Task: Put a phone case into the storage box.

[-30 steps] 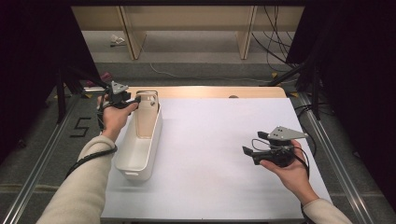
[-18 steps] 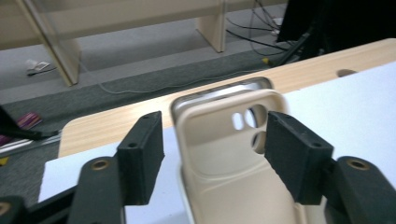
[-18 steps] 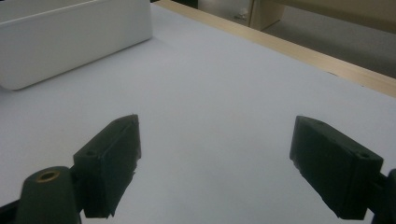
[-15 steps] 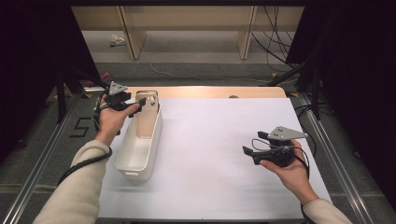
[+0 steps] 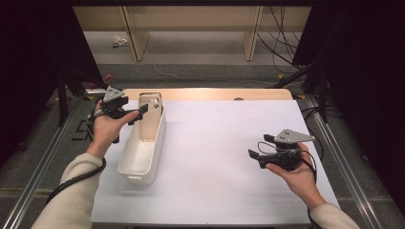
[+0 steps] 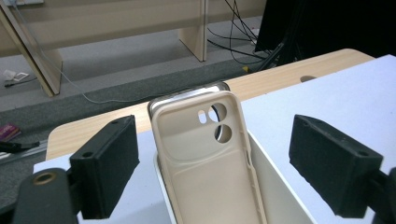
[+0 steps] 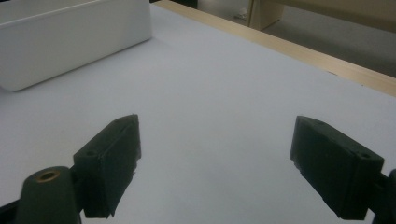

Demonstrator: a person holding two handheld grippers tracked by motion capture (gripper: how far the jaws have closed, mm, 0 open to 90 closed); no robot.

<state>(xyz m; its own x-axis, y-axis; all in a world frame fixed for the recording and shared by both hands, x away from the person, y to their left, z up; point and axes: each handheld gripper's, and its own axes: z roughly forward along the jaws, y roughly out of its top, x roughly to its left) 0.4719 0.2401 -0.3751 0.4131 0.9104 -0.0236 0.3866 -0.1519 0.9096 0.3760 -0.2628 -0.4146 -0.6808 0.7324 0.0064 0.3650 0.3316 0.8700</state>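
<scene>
My left claw (image 6: 212,168) hangs spread around the beige phone case (image 6: 205,154) leaning in the white bin (image 5: 142,148) at frame left, nothing pinched yet. My right claw (image 7: 229,163) gapes over bare counter (image 5: 229,143), lower right.

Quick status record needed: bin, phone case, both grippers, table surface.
bin: long white plastic bin, on the left side of the table
case: beige phone case, standing tilted in the bin's far end
left gripper: left gripper open, jaws either side of the case, not touching
right gripper: right gripper open, holding nothing
surface: white table sheet
</scene>
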